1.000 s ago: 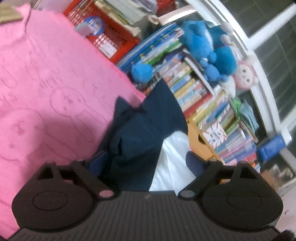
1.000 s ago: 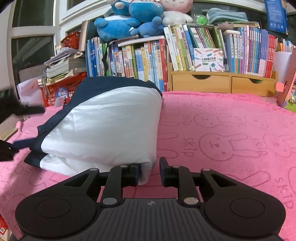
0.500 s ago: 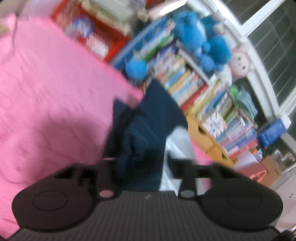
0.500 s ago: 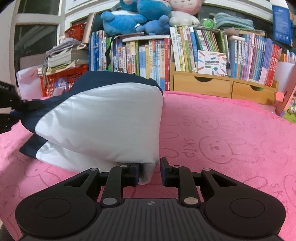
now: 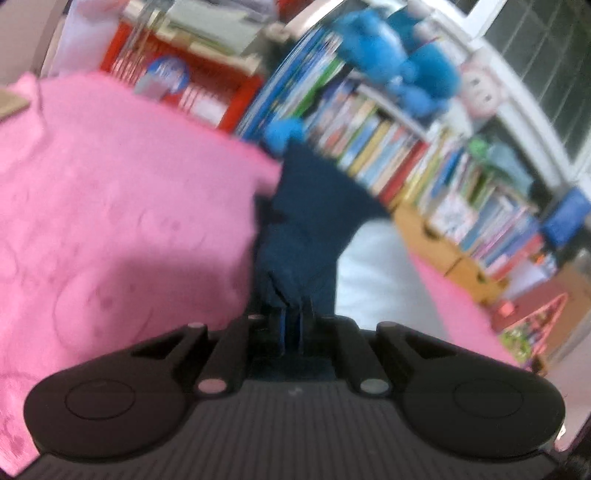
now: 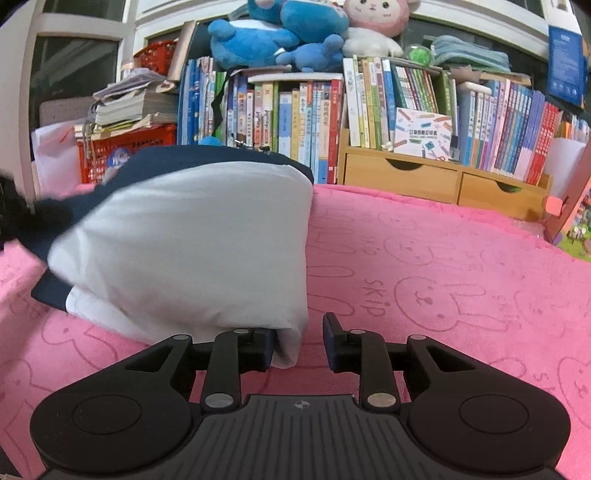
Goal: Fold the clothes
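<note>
Surface: pink towel (image 6: 443, 266) printed with rabbit outlines and the word SKIP covers the whole work area; it also fills the left half of the left wrist view, blurred (image 5: 110, 206)
Background: shelf of upright books (image 6: 295, 118) along the far edge; blue plush toys (image 6: 273, 33) and a pink-and-white one on top of the books; wooden drawer unit (image 6: 443, 177) under the right-hand books; red basket (image 6: 122, 147) stacked with papers at the far left
Garment: white and navy garment (image 6: 192, 251) lies folded in a thick bundle on the left part of the towel; white panel faces the right wrist camera, navy cloth runs along its top and left edge; its near white corner hangs between the right gripper's fingers
Left gripper (image 5: 293, 325): jaws have just been closing and now stand pressed together on a bunched fold of the garment's navy cloth (image 5: 306, 229); cloth rises from the fingertips toward the shelf, white panel just to its right; view blurred
Right gripper (image 6: 299, 347): jaws have just been opening and stand partly spread; left finger (image 6: 258, 350) touches the white corner; right finger (image 6: 336, 347) stands clear of it, with pink towel showing in the gap; no pinch on the cloth
Seen from the right: dark blurred shape of the left gripper (image 6: 14, 210) at the garment's far left navy end
</note>
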### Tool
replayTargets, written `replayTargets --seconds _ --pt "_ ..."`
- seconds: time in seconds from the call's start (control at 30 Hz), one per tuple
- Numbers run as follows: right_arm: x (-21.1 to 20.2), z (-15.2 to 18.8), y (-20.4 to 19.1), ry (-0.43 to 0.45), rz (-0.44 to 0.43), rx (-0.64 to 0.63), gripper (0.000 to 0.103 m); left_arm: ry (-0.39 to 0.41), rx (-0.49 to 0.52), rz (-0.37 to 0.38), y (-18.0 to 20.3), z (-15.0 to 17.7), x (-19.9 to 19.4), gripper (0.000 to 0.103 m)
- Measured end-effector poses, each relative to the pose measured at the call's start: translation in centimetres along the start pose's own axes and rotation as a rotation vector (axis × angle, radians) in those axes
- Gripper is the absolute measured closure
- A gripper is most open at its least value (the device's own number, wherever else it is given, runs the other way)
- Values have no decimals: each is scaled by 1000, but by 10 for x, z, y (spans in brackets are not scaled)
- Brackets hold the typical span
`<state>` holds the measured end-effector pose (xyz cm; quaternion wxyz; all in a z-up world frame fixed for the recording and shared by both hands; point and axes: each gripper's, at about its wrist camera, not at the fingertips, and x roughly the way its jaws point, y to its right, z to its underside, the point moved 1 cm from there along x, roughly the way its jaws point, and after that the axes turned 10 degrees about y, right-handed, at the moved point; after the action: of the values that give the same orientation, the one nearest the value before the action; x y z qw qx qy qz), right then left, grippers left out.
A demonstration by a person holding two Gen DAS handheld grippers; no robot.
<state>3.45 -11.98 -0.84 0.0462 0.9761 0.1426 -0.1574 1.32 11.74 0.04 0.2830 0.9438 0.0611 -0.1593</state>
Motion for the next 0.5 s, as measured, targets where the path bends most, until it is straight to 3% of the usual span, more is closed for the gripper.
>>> replayTargets --seconds 0.23,0.5 --pt "-4 2 -13 25 39 -88 70 -16 85 -31 4 8 4 92" --pt "-23 13 -67 156 91 -393 54 -38 70 -2 -3 7 7 91"
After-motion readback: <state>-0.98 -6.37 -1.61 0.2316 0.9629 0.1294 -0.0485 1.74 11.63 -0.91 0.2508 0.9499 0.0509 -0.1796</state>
